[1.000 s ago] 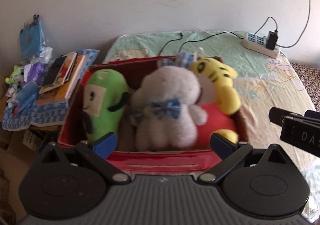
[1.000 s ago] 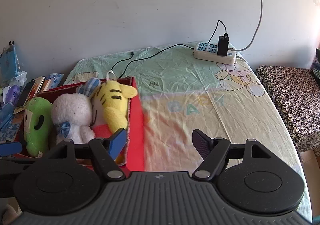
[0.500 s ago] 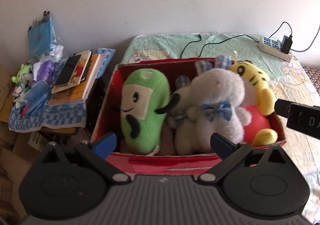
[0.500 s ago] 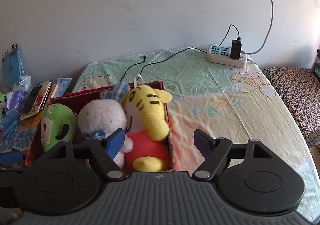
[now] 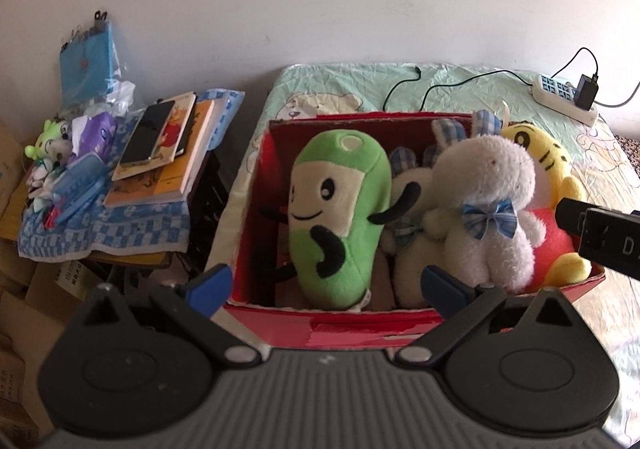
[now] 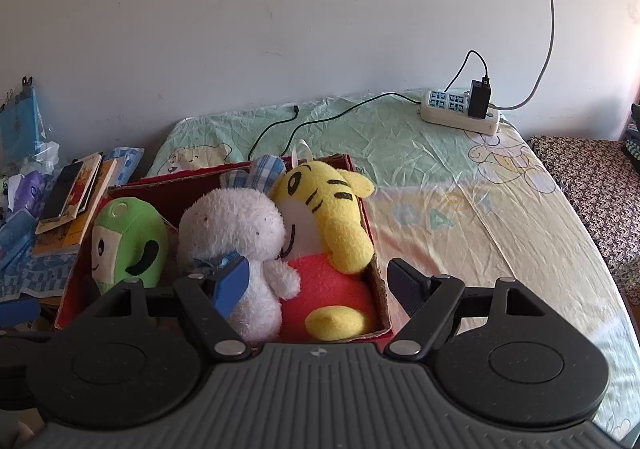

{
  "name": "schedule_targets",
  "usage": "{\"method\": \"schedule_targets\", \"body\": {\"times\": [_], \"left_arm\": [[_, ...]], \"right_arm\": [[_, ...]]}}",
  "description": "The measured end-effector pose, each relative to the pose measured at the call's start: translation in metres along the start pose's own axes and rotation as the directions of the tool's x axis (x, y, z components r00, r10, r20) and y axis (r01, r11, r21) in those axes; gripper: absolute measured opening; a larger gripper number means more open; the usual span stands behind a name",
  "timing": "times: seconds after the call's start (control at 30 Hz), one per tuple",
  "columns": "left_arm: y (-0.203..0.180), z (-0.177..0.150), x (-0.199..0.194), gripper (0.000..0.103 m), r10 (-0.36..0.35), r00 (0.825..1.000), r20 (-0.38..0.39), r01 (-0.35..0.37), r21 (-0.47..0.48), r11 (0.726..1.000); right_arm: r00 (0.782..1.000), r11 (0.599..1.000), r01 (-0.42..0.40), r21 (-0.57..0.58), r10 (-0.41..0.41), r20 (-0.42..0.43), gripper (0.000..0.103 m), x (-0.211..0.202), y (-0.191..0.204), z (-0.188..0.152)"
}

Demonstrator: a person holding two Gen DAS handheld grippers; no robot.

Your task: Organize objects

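The bed (image 6: 460, 185), in its wrinkled green and yellow cartoon sheet, carries the red box (image 5: 360, 329), which sits at the bed's left edge and serves as the landmark here. Over the last second both cameras have swung leftward and closer, so the box that sat partly off to the side a second ago now fills the middle of both views; I read that as the person lining up on it, either to check the packing or to carry it. Inside the box, from its left wall to its right, stand the green plush (image 5: 340, 217), the white bunny with a blue bow (image 5: 484, 209) and the yellow tiger (image 6: 320, 217), with a checked-eared toy (image 5: 404, 185) tucked behind the bunny; all appear settled, so the sorting looks largely done. Left of the box a low surface (image 5: 132, 233) under a blue checked cloth holds stacked books (image 5: 160, 153) and a phone (image 5: 148, 129). Beyond the box, far right, lies a power strip (image 6: 460, 113). The left claw (image 5: 326, 283) hovers spread wide at the box's near wall, empty; the right claw (image 6: 318, 281) likewise gapes empty over the bunny and tiger.
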State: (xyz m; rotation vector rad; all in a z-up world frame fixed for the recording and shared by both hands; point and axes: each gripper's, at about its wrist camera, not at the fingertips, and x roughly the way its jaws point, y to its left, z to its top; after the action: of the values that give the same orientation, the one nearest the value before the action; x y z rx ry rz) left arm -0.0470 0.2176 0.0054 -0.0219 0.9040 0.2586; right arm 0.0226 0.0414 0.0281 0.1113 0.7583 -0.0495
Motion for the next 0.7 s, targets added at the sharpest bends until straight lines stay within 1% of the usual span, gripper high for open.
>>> {"method": "schedule_targets", "body": {"times": [0.33, 0.53, 0.7], "left_arm": [[0.005, -0.001, 0.006, 0.101, -0.008, 1.000, -0.012, 0.008, 0.007, 1.000], [0.009, -0.002, 0.007, 0.101, -0.003, 1.000, -0.017, 0.004, 0.008, 1.000], [0.010, -0.005, 0.007, 0.101, -0.005, 1.000, -0.017, 0.005, 0.024, 1.000]], "right_arm": [[1.000, 1.000, 0.006, 0.023, -0.007, 0.006, 0.078, -0.001, 0.004, -0.002], [1.000, 1.000, 0.003, 0.022, -0.003, -0.007, 0.078, 0.001, 0.010, -0.005], [1.000, 1.000, 0.002, 0.025, -0.002, 0.003, 0.078, -0.001, 0.011, -0.008]]}}
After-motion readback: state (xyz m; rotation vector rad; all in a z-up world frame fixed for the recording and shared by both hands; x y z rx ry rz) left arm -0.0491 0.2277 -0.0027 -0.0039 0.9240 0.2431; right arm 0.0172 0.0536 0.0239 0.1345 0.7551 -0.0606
